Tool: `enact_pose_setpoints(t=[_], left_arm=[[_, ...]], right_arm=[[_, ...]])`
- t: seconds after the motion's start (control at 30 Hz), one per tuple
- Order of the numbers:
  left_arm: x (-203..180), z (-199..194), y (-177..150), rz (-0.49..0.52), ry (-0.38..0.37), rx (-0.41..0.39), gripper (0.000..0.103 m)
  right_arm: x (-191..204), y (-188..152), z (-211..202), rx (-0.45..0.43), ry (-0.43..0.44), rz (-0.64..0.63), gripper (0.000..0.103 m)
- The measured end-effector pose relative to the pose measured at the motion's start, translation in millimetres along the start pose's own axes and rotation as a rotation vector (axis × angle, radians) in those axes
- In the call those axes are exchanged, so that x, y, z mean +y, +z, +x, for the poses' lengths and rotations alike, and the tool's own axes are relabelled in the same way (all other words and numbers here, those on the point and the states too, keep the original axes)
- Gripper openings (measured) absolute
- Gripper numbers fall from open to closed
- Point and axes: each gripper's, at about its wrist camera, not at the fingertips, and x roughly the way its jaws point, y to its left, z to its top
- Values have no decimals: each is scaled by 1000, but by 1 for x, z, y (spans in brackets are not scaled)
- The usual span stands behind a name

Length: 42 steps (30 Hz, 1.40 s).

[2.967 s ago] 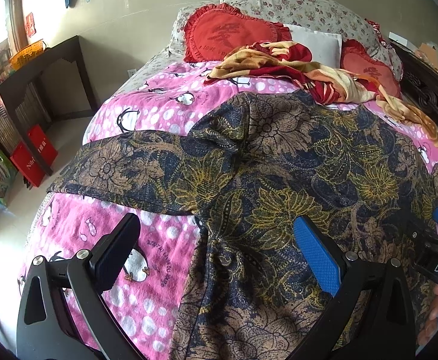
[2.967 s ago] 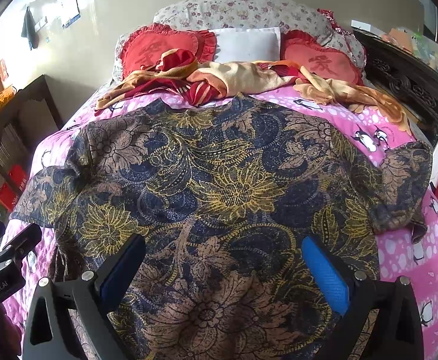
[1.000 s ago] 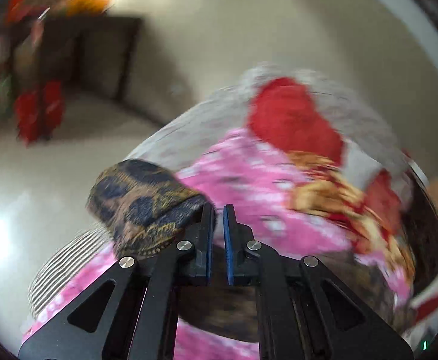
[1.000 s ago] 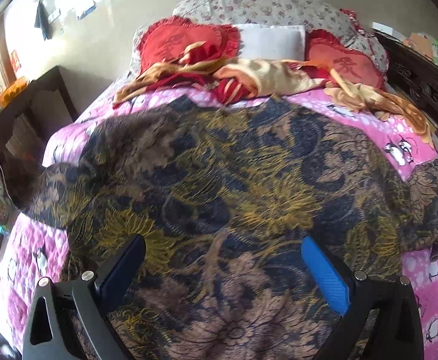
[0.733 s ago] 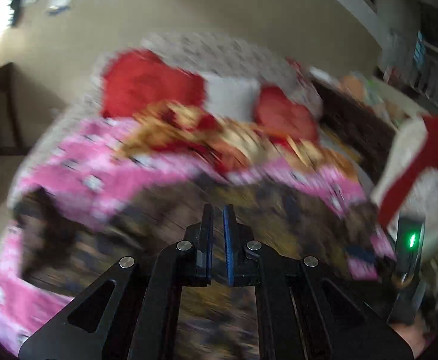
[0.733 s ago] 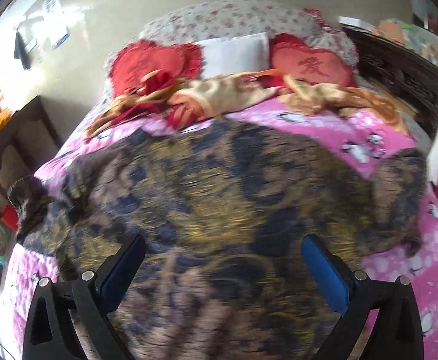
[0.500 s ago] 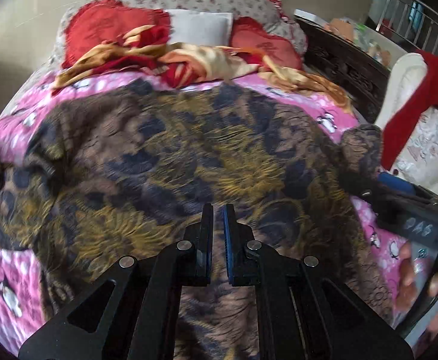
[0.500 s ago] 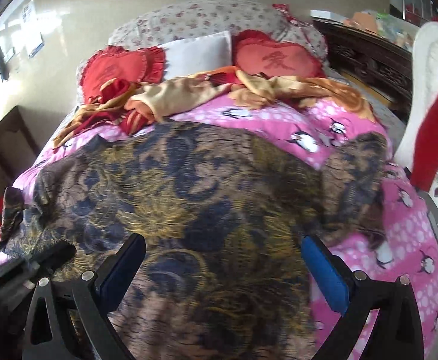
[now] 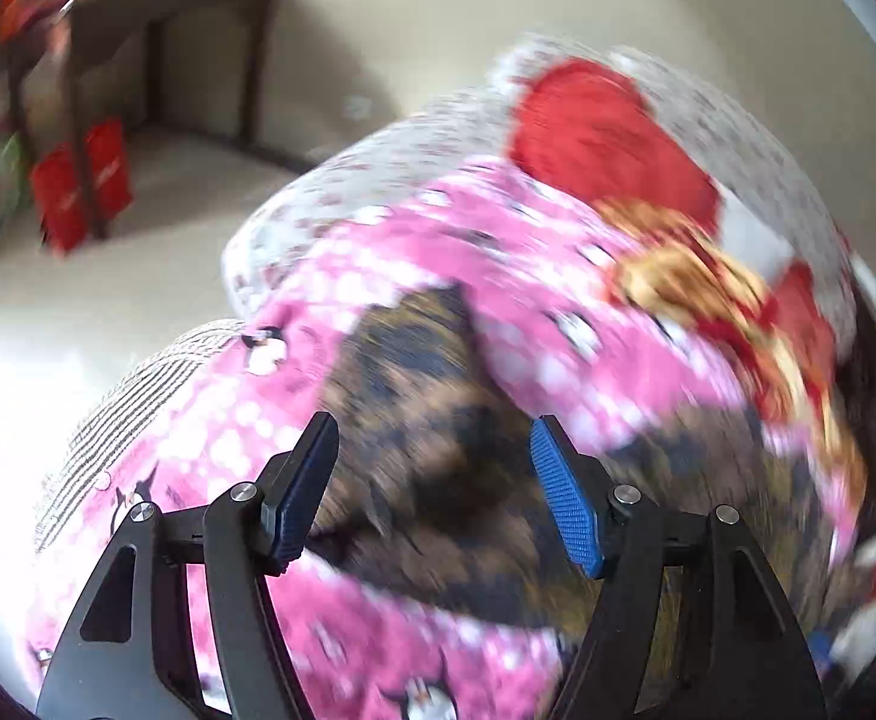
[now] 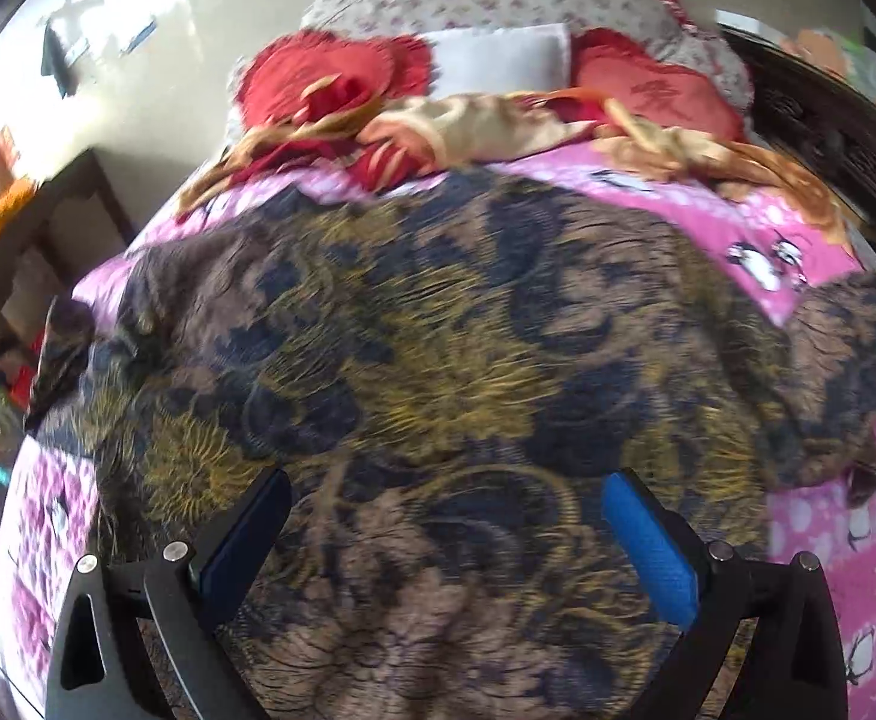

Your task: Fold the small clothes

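A dark blue, brown and yellow floral shirt (image 10: pixel 438 360) lies spread flat on the pink penguin bedsheet (image 10: pixel 846 528). Its left sleeve (image 9: pixel 414 372) shows blurred in the left wrist view. My left gripper (image 9: pixel 432 492) is open and empty, just above that sleeve near the bed's left edge. My right gripper (image 10: pixel 444 546) is open and empty over the shirt's lower part. The shirt's right sleeve (image 10: pixel 840 360) lies bunched at the right.
Red heart pillows (image 10: pixel 654 90), a white pillow (image 10: pixel 498 57) and a crumpled red and tan cloth (image 10: pixel 468 126) lie at the bed's head. A dark wooden table (image 9: pixel 156 42) and red boxes (image 9: pixel 78 180) stand on the floor at the left. A dark carved frame (image 10: pixel 828 120) runs along the right.
My left gripper was shut and has opened. It swung from facing the bed's middle back to the left sleeve. The right gripper stayed open and shifted slightly.
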Motion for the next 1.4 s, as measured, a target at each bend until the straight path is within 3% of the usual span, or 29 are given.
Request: enact_pose_setpoints(t=[0.07, 0.1, 0.13, 0.2, 0.27, 0.37, 0.4, 0.47, 0.53, 0.63, 0.8, 0.87, 0.93, 1.07, 1.13, 1.2, 1.27, 1.33, 1.4], left_arm=[[8, 20, 8, -31, 4, 34, 66], [7, 34, 11, -19, 10, 65, 60], [3, 39, 12, 7, 3, 73, 36], [-17, 52, 11, 98, -9, 111, 7], [-30, 44, 9, 118, -25, 96, 4], [-60, 2, 2, 185, -148, 46, 4], [-78, -20, -3, 208, -224, 36, 4], [-114, -45, -18, 266, -335, 43, 4], [-153, -59, -36, 352, -389, 62, 4], [-214, -59, -78, 448, -505, 142, 4], [-288, -25, -152, 572, -568, 294, 4], [-299, -12, -170, 608, -555, 366, 8], [-292, -15, -172, 623, -548, 362, 17], [-241, -38, -146, 617, -485, 253, 44], [-205, -47, -132, 628, -376, 148, 55], [-175, -46, -123, 643, -259, 88, 55], [-145, -34, -114, 615, -170, 99, 55], [-123, -23, -111, 555, -130, 119, 55], [-104, -15, -107, 488, -118, 134, 55]], right_arm=[[11, 0, 4, 4, -5, -28, 103], [15, 0, 5, 6, -3, -35, 103], [18, 0, 6, 8, 1, -39, 103], [24, 1, 6, 11, 14, -51, 103], [28, 3, 3, 2, 18, -69, 103], [26, 4, -3, -25, 15, -71, 103], [22, 4, -4, -29, 16, -60, 103], [12, 4, -4, -31, 24, -21, 103], [1, 5, -3, -32, 25, 17, 103], [-15, 7, -7, -43, 17, 64, 103], [-52, 7, -20, -60, -46, 116, 103], [-71, 6, -23, -61, -82, 146, 103], [-88, 6, -25, -62, -77, 180, 103], [-88, 11, -22, -48, 39, 184, 103], [-75, 14, -15, -39, 106, 160, 103], [-55, 16, -5, -29, 168, 110, 103], [-27, 17, 11, 7, 211, 33, 103], [-4, 16, 26, 46, 234, -27, 101], [18, 11, 42, 85, 258, -100, 77]])
